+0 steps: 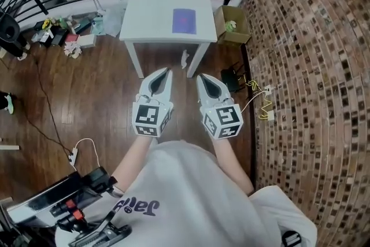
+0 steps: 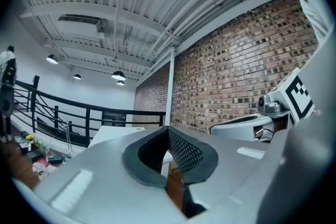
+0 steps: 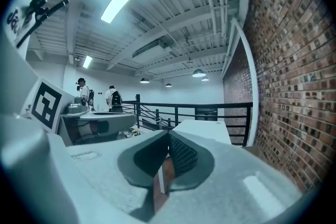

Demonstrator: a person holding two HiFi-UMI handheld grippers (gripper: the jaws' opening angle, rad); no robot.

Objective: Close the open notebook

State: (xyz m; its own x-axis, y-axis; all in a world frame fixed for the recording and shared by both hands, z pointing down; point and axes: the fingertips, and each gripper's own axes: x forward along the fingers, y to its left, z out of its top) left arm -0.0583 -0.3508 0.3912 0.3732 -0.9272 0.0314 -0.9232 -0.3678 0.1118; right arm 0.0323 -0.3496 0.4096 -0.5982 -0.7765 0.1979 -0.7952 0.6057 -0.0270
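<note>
Head view only: purple notebook (image 1: 184, 21) on table (image 1: 151, 8)

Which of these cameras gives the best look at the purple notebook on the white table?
The head view: it looks down on the notebook, showing its whole purple face on the table. Both gripper views look level across the table, so the notebook cannot be made out there.
</note>
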